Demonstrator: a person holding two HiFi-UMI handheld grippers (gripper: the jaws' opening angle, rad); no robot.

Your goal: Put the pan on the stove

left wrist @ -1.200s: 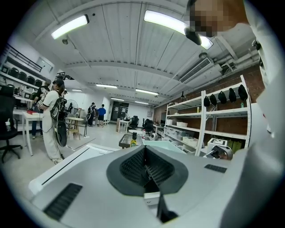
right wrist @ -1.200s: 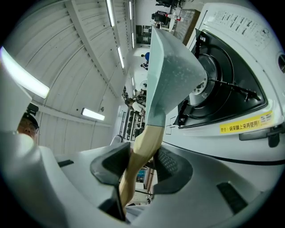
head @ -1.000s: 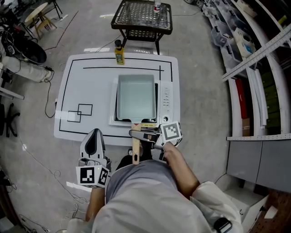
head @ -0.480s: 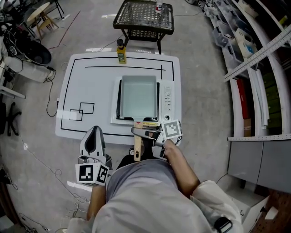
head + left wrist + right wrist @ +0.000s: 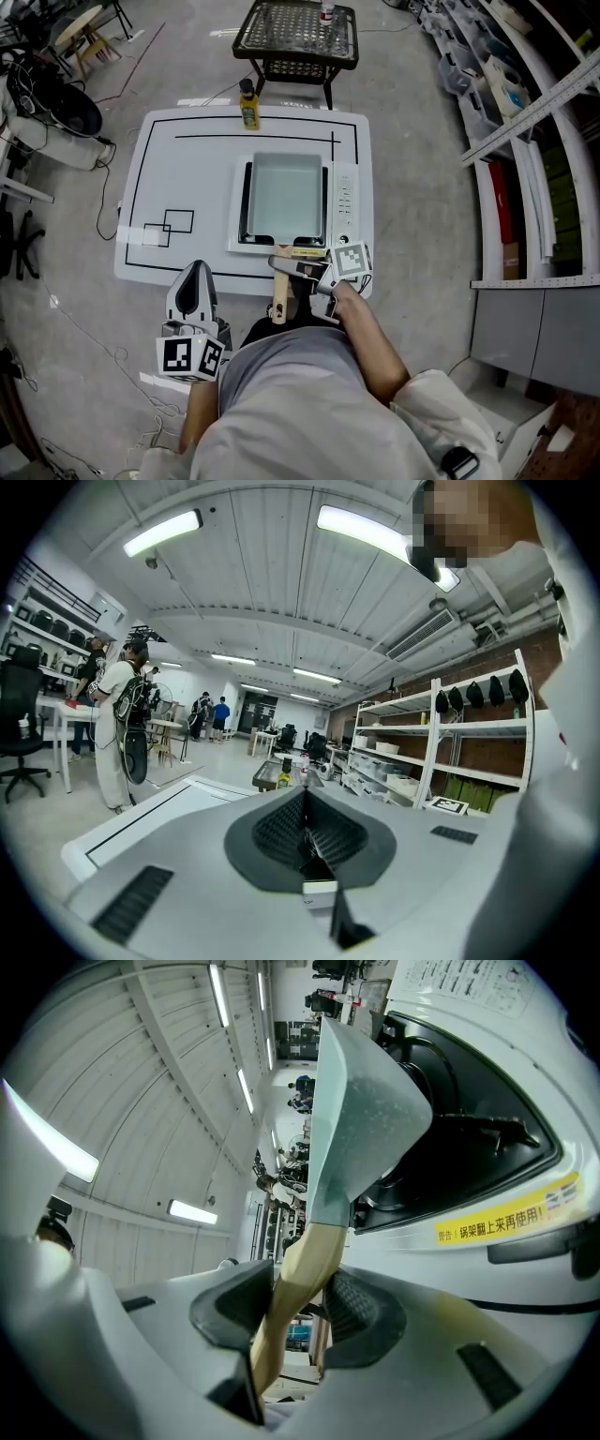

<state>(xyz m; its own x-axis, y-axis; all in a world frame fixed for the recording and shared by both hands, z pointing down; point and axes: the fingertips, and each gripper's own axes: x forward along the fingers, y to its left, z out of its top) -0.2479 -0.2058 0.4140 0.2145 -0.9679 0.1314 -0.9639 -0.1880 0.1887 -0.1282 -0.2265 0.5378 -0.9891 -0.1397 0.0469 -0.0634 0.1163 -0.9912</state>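
Gripping the pan (image 5: pixel 284 192) by its wooden handle (image 5: pixel 279 302) w/ R gripper (image 5: pixel 285 270). Jaws clamped on the wood from both sides, pads pressed to the handle just below where it joins the pan body. In R gripper view, handle running up btwn the pads toward 12 o'clock, pan wall rising beyond it.

Pan rectangular, pale blue-green, lying over the burner well of the stove (image 5: pixel 343 202) near mid-table. Handle sticking out toward 6 o'clock, past the stove front and past the near edge of the table (image 5: pixel 159 178). Can't tell whether pan base rests on the black grate or hangs just above it. Control strip (image 5: pixel 342 208) at 3 o'clock of the pan. Yellow label (image 5: pixel 506 1211) on the stove front, at about 3 o'clock of the handle root in R gripper view.

L gripper (image 5: pixel 195 272) at approx 8 o'clock of the stove, just off the table's near edge, well apart from pan and handle. Jaws pressed together, nothing btwn them, per L gripper view. Aimed across the white tabletop, w/ shelves (image 5: pixel 441 733) at 3 o'clock and people (image 5: pixel 117 700) at 9 o'clock in the background.

Yellow bottle (image 5: pixel 247 105) upright at the table's 12 o'clock edge, approx 11 o'clock of the pan. Black mesh side table (image 5: pixel 296 33) on the floor beyond, at 12 o'clock.
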